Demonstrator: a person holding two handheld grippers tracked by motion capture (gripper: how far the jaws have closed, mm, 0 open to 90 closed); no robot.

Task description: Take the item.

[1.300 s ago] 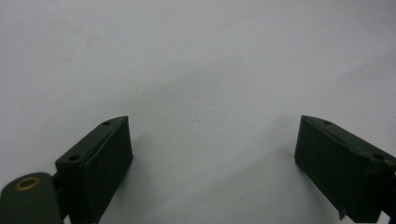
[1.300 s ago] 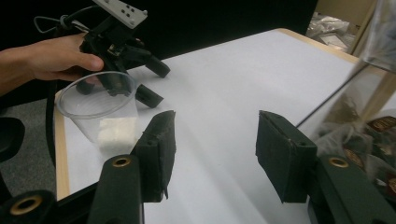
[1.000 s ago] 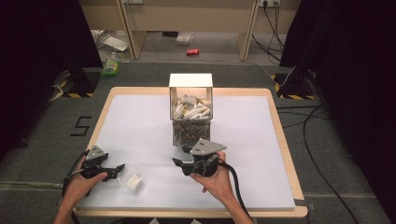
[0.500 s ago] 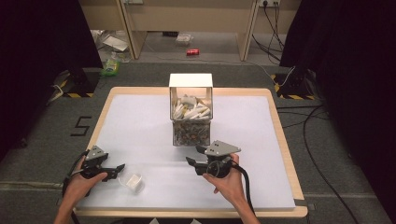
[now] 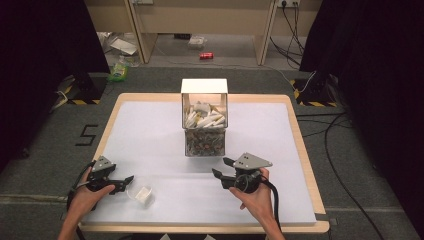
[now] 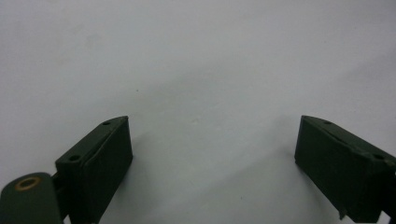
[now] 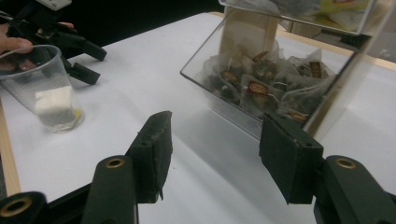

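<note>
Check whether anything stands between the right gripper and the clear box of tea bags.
Nothing visible does. The right gripper is open and empty, aimed at the clear box, with only bare white table between. The plastic cup stands off to the side by the left gripper.

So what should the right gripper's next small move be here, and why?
Probably ease the right gripper forward to the open lower front of the clear dispenser and take one tea bag. Its jaws stand open with nothing between them, the bags lie just ahead, and the clear cup beside the left gripper holds one white packet.
</note>
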